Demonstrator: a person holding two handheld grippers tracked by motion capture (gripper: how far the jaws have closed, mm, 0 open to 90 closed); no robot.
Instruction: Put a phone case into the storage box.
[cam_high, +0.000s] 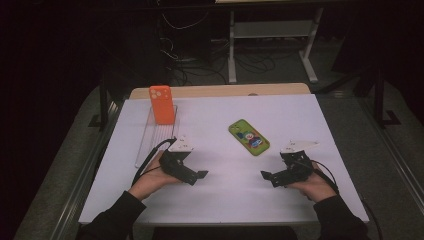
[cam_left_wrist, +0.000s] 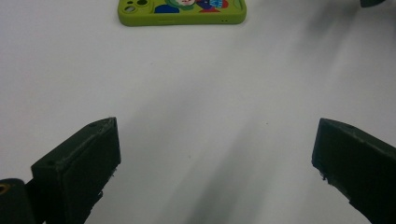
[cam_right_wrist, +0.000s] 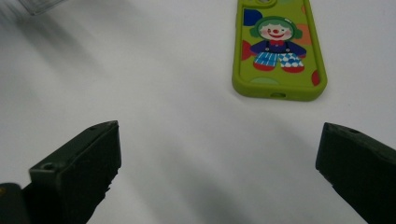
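A: Where does the green phone case sit from your grippers?

B: Flat on the white table, clown picture up, between your two hands and a little farther out. From your left gripper it lies at about one o'clock; from your right gripper at about eleven. Both are near it, neither touching it.

A: And the jaws?

B: Spread wide on both, with nothing between them but bare tabletop. In the left gripper view the case lies across the top edge; in the right gripper view it lies up and right of centre.

A: What could go wrong?

B: The case is thin and lies flat, so if you come in low with one jaw you'll likely shove it across the smooth sheet instead of getting under its rim. If you reach with both hands together, the grippers may knock each other. Also mind the orange phone case standing in the clear rack at your eleven o'clock; a wide left swing could tip it.
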